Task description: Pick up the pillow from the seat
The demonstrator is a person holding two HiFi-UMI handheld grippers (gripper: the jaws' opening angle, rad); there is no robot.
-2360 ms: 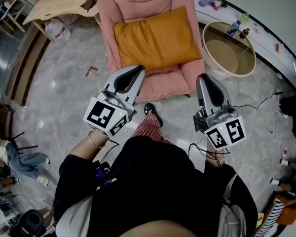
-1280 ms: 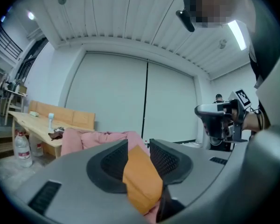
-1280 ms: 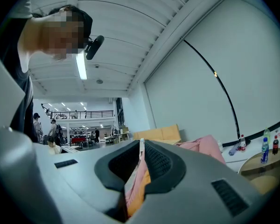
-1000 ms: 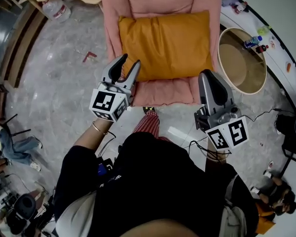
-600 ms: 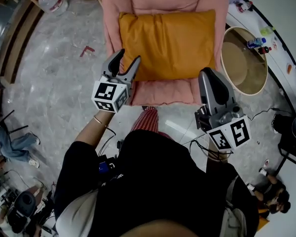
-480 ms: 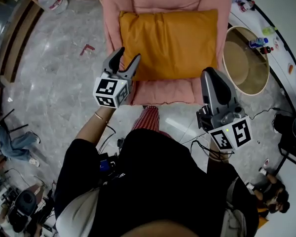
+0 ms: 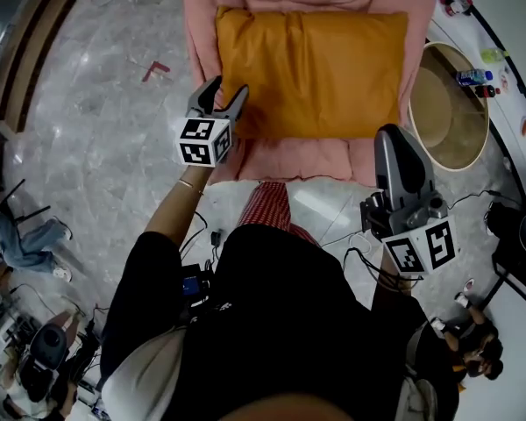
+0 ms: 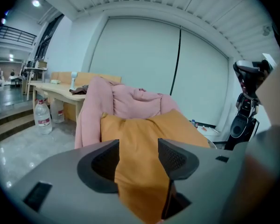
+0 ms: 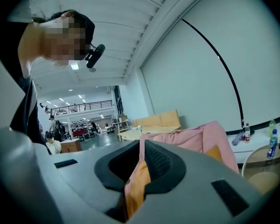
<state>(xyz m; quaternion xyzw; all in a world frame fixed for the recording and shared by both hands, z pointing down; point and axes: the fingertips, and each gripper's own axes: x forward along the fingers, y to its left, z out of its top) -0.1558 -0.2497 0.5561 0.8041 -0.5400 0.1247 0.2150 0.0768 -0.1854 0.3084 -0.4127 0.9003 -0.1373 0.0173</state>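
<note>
An orange pillow (image 7: 311, 68) lies flat on the seat of a pink padded chair (image 7: 285, 158). My left gripper (image 7: 221, 95) is at the pillow's near left corner. Its jaws have just been opening and stand open. In the left gripper view the pillow (image 8: 144, 139) fills the gap of the left gripper (image 8: 137, 155), and the pads do not press on it. My right gripper (image 7: 396, 140) is shut and holds nothing, at the chair's front right corner. In the right gripper view the right gripper (image 9: 141, 167) points level at the chair (image 9: 196, 141).
A round wooden tub table (image 7: 447, 103) with bottles (image 7: 486, 60) stands right of the chair. A wooden table (image 8: 51, 85) and a water jug (image 8: 43, 118) stand at the back left. The person's leg in red checked trousers (image 7: 267, 207) is in front of the chair.
The left gripper has moved forward and down to the pillow's near left corner with its jaws spread wider. The right gripper has shifted a little forward and stays shut.
</note>
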